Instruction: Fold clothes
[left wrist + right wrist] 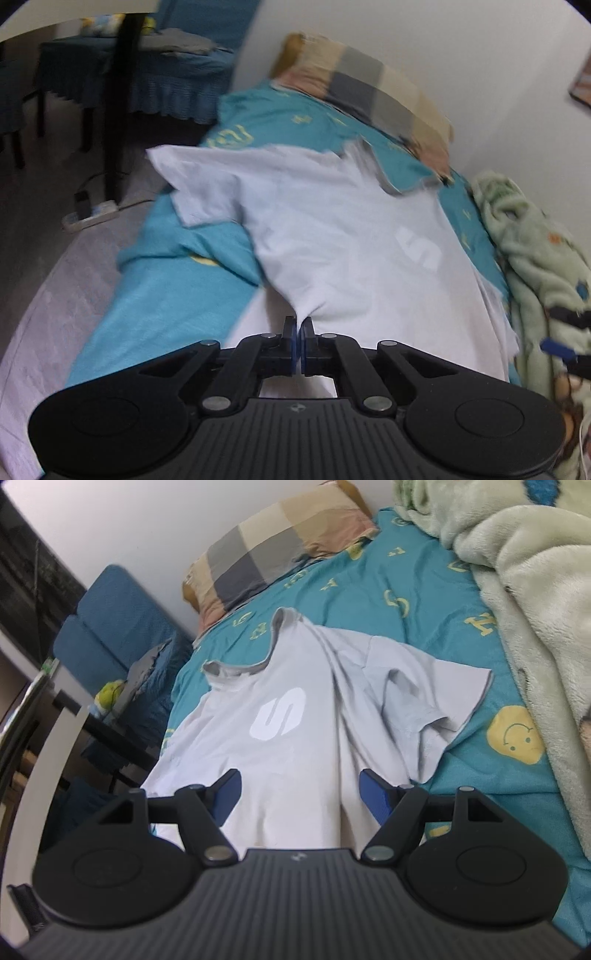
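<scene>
Teal bedsheet with yellow letters and smiley faces point(424, 572) covering the bed, checked tan-and-grey pillow point(266, 550) up against the white wall point(443, 44). Pale grey short-sleeved t-shirt with a white S logo point(295, 686) spread flat across the sheet. Left gripper point(298, 328) pinched tight on its hem, right gripper point(299, 794) spread wide just above the fabric. Fluffy pale green blanket point(517, 572) bunched alongside, blue upholstered chair point(107, 616) off the bed's edge.

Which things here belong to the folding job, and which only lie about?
For the job: pale grey cotton T-shirt; left gripper, shut on its hem; right gripper, open above it.

Lying about: checked pillow; fluffy pale green blanket; teal printed bedsheet.
</scene>
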`<state>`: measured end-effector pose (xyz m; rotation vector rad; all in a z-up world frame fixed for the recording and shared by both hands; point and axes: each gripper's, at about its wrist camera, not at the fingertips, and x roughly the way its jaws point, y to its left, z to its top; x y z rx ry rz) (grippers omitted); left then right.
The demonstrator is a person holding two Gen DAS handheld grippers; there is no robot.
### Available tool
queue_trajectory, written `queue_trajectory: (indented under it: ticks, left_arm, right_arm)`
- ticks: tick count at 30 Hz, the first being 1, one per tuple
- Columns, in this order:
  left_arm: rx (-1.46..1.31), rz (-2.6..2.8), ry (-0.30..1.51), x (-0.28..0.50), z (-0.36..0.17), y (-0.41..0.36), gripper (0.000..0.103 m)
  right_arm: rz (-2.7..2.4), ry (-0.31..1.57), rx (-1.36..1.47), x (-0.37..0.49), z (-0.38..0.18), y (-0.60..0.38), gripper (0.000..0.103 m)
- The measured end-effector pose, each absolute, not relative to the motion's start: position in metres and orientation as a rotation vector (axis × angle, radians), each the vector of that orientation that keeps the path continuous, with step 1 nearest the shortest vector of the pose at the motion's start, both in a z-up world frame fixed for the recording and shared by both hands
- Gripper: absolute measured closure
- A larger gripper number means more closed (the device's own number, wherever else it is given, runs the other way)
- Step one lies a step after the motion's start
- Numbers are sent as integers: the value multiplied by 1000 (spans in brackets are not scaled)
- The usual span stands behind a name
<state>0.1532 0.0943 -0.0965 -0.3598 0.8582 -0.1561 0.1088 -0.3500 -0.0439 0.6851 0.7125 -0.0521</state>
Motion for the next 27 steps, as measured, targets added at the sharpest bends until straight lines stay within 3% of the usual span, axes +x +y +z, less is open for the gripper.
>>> queue_trajectory:
  ticks: [9, 10, 11, 17, 27]
  left_arm:
    - [-305, -7, 937, 168, -120, 108, 99]
    - [-300, -9, 933, 167, -116, 107, 93]
    - [-295, -9, 928, 164, -112, 106, 81]
    - [-271, -5, 823, 134, -73, 96, 60]
    - [-237, -145, 781, 112, -70, 40, 57]
  right_arm:
    - [-186, 650, 883, 108, -48, -417, 29]
    - [-193, 651, 892, 110, -50, -423, 29]
    - [-197, 652, 896, 111, -50, -428, 29]
    - [-235, 722, 889, 142, -69, -445, 29]
    - [-365, 807, 912, 186, -144, -463, 31]
